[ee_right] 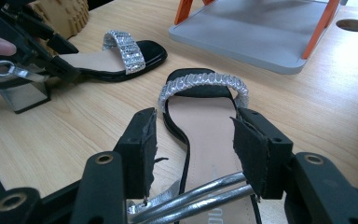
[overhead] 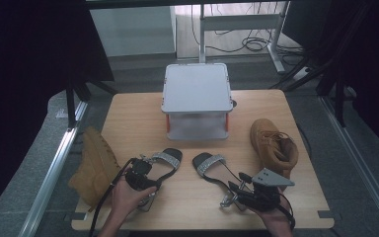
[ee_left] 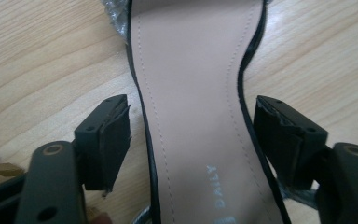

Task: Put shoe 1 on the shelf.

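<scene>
Two black sandals with glittery silver toe straps lie side by side on the wooden table (overhead: 133, 113). My left gripper (overhead: 140, 174) hovers over the rear of the left sandal (overhead: 167, 159). In the left gripper view, this gripper (ee_left: 191, 116) is open and its pads straddle the narrow waist of the sandal's beige insole (ee_left: 191, 70) with a small gap on each side. My right gripper (overhead: 241, 184) is at the heel end of the right sandal (overhead: 208, 164). It (ee_right: 193, 126) is also open astride that sandal (ee_right: 204, 107), and a silver ankle strap (ee_right: 200, 198) crosses between the jaws.
A grey two-tier rack (overhead: 196, 89) with orange posts stands at the middle back of the table. One tan boot (overhead: 96, 165) lies on its side at the left table edge, and another tan boot (overhead: 271, 143) sits at the right. A round hole (ee_right: 353, 24) pierces the tabletop beside the rack.
</scene>
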`<state>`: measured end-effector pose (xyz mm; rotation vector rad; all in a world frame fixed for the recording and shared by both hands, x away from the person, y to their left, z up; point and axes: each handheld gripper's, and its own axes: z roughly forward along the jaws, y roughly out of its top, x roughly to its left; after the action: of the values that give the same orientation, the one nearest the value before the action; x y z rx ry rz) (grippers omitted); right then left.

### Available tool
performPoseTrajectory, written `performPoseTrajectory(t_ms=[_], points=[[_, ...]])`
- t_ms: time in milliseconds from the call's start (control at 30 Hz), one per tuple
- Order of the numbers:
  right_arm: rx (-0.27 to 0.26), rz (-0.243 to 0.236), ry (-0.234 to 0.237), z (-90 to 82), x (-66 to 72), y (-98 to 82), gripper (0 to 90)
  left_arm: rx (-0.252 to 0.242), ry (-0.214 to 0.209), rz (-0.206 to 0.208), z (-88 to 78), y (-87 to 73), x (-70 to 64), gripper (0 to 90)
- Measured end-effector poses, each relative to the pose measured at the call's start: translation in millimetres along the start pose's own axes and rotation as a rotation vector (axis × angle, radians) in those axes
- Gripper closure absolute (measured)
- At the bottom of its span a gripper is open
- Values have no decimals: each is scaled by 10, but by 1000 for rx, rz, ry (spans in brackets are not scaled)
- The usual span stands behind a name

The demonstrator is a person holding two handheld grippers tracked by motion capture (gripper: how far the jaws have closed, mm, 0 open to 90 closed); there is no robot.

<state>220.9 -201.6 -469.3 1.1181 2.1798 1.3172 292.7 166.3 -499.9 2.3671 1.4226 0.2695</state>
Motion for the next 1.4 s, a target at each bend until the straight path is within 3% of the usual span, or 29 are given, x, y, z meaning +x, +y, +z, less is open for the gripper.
performPoseTrajectory(t_ms=[200, 367, 467, 600, 667, 867, 1133, 1400], points=[[6, -8, 3, 33, 21, 14, 495, 40, -2, 2, 61, 25, -24, 334], [20, -34, -3, 105, 46, 119, 495, 46, 15, -2, 83, 29, -36, 357], [83, -69, -24, 217, 61, 239, 463, 47, 21, -12, 86, 30, -42, 363], [251, -118, -40, 459, 68, 367, 393, 40, 35, -21, 89, 21, -57, 370], [346, -136, -61, 619, 44, 379, 366, 34, 35, -25, 91, 17, -57, 373], [517, -139, -98, 891, -32, 319, 296, 30, 34, -37, 90, 13, -55, 378], [633, -126, -88, 1018, -79, 248, 273, 24, 39, -46, 90, 5, -63, 383], [685, -121, -60, 1085, -118, 214, 373, 24, 38, -50, 93, 7, -62, 380]])
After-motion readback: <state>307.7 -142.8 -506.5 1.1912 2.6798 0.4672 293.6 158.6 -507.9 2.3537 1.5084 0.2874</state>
